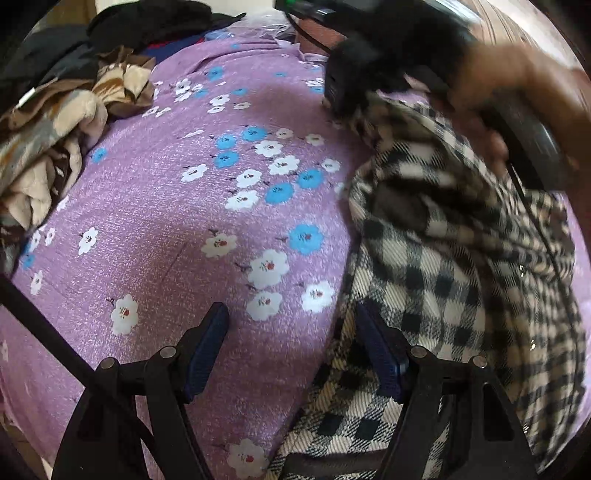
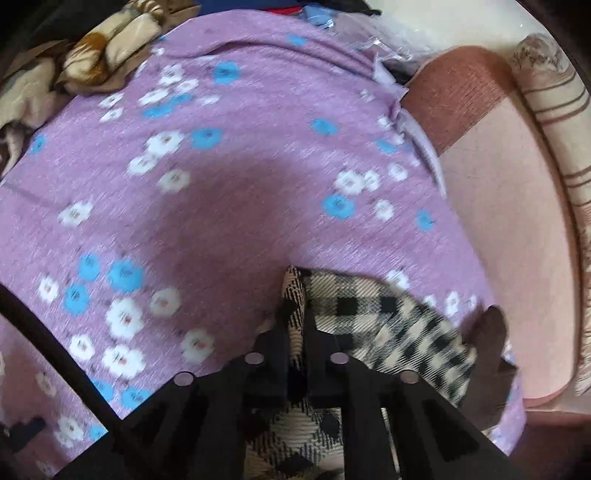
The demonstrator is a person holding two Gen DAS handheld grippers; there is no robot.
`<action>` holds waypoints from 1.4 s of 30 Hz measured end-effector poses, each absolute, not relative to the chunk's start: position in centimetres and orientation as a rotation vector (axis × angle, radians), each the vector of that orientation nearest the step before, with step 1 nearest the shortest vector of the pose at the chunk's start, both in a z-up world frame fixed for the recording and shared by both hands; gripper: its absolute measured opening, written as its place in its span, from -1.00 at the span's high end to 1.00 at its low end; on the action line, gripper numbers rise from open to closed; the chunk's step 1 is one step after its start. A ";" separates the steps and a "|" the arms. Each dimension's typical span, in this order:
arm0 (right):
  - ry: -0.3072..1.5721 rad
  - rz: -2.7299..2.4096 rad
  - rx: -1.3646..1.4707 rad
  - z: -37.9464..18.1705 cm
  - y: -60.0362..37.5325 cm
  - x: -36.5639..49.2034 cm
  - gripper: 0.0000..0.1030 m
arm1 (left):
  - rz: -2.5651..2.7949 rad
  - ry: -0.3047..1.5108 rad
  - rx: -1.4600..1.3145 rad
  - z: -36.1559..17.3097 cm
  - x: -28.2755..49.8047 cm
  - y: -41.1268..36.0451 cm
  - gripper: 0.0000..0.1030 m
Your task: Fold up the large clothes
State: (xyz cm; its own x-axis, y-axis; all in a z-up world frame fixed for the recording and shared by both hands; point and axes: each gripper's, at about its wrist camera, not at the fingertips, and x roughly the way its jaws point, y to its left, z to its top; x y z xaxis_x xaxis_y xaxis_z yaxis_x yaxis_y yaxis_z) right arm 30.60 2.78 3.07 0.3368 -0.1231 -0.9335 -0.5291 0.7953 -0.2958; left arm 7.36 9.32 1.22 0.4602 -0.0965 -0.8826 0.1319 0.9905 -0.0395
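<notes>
A black-and-cream checked garment (image 1: 424, 266) lies bunched on the right side of a purple flowered bedsheet (image 1: 166, 192). My left gripper (image 1: 291, 328) is open. Its left finger hangs over bare sheet and its right finger (image 1: 376, 343) over the garment's left edge, with nothing pinched. Further back, blurred, my right gripper (image 1: 341, 105) has hold of the garment's far edge, with a hand (image 1: 517, 81) behind it. In the right wrist view my right gripper (image 2: 295, 328) is shut on a fold of the checked garment (image 2: 369, 306), which sticks up between the jaws.
A crumpled beige-and-brown patterned blanket (image 1: 55, 140) lies at the sheet's left, with dark clothes (image 1: 147, 22) heaped behind it. The bedsheet (image 2: 240, 184) ends at the right above a pink and brown surface (image 2: 498, 192), beside a striped cloth (image 2: 565, 122).
</notes>
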 end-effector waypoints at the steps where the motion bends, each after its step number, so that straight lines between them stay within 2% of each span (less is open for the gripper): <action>1: 1.204 0.267 -0.628 3.3 2.8 31.2 0.91 | -0.137 1.080 0.044 1.2 7.2 9.2 -0.39; 13: 1.139 0.139 -0.407 2.6 2.8 36.0 0.89 | -0.129 1.064 0.085 0.9 6.9 8.6 -0.39; 14: 1.129 0.134 -0.383 3.3 2.5 35.9 0.81 | -0.130 1.064 0.085 1.0 6.8 8.5 -0.39; 16: 1.109 0.153 -0.328 5.3 1.5 35.0 0.53 | -0.137 1.068 0.079 1.0 6.8 8.6 -0.39; 17: 1.097 0.165 -0.299 6.5 0.7 34.3 0.25 | -0.139 1.072 0.073 1.0 6.9 8.7 -0.39; 18: 1.087 0.172 -0.275 7.6 -0.1 33.3 0.06 | -0.142 1.075 0.063 1.1 6.9 8.8 -0.39; 19: 1.081 0.180 -0.246 8.8 -1.4 32.1 0.03 | -0.147 1.078 0.045 1.3 6.8 9.0 -0.39; 24: 1.114 0.139 -0.133 11.7 -11.6 26.1 0.03 | -0.158 1.055 -0.013 2.4 6.4 10.0 -0.39; 32: 1.073 -0.267 0.167 13.4 -33.6 15.5 0.03 | -0.142 1.029 -0.004 2.6 6.4 9.7 -0.39; 36: 1.073 -0.300 0.259 12.0 -37.1 12.7 0.02 | -0.139 1.013 0.010 2.8 6.5 8.9 -0.39; 42: 1.089 -0.222 0.284 9.1 -36.0 12.9 0.02 | -0.159 1.019 0.039 2.4 6.9 7.5 -0.39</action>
